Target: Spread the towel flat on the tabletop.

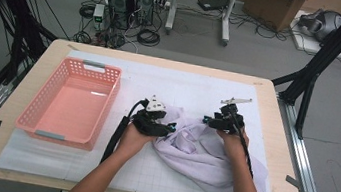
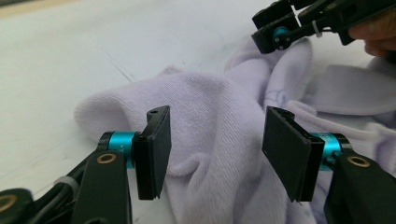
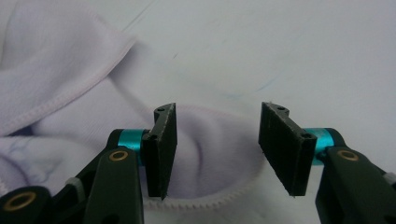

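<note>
While both grippers stand over it, the pale lilac knit garment lies crumpled on the white mat at the middle of the table, to the right of the empty pink basket. Left gripper: jaws spread wide, a raised fold of fabric between them, not yet pinched. Right gripper: jaws likewise spread, straddling a stitched hem that curves beneath them. Judged from its ribbed, slumping surface, the cloth should be light, soft and wholly limp; it will drape and sag from any held point and cannot be pushed into shape. Best purchase is probably on the hem or a doubled fold, where thickness gives the flat pads something to bite; a single thin layer may slip out or drag neighbouring folds along.
</note>
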Available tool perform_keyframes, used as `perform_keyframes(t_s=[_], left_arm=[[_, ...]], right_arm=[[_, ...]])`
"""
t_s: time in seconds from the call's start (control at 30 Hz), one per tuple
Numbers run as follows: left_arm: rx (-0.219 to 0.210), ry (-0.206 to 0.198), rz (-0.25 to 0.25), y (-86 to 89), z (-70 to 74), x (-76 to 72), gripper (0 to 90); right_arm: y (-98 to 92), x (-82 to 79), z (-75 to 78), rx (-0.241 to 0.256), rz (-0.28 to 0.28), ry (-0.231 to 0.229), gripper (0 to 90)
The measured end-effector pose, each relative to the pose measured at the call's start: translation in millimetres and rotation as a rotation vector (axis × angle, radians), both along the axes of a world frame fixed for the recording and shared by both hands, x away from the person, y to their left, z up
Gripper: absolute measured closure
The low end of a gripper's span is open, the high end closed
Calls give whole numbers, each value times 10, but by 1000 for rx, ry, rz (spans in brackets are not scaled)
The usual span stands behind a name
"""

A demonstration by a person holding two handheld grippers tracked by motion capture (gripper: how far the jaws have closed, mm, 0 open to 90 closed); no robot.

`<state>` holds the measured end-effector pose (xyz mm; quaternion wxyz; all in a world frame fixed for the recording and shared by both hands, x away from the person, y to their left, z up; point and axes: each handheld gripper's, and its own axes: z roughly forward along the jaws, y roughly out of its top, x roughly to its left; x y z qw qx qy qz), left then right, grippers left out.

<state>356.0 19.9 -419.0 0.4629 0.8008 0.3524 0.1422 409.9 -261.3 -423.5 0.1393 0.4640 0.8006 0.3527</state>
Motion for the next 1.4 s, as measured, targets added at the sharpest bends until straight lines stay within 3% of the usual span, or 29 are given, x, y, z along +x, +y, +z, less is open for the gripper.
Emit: perform_keyframes(t_s=[0.03,0.07,0.13,0.23,0.33,0.4,0.47,0.53,0.7,0.87,0.93,1.13,1.27,1.4], left_arm=[[0,0,0,0,0,0,425],[13,11,-6,-44,-40,27,431],[21,31,-10,-102,-101,41,433],[48,46,-18,-145,-151,45,447],[82,43,-32,-166,-174,37,532],[104,35,-41,-166,-187,23,654],[112,-3,-31,-132,-171,2,752],[94,-36,-1,-79,-136,-14,818],[79,-67,54,57,-62,-9,835],[66,-64,96,147,-63,18,838],[64,-64,105,151,-75,25,840],[64,-54,118,126,-117,43,828],[42,-37,128,122,-113,42,617],[-16,-49,86,75,-71,-1,529]], right_arm=[[0,0,0,0,0,0,464],[61,14,-70,-4,39,47,449],[92,13,-98,-14,54,70,450],[135,-14,-103,-59,87,58,455],[154,-53,-89,-102,114,50,561],[167,-87,-81,-109,132,51,713],[163,-109,-73,-105,153,62,814],[147,-117,-61,-102,164,65,840],[-33,-114,57,-69,74,-5,847],[-300,-123,151,-39,-50,-56,847],[-433,-140,219,-9,-119,-103,846],[-505,-175,290,20,-186,-163,828],[-463,-189,303,9,-189,-181,738],[-515,-202,319,33,-222,-187,648]])
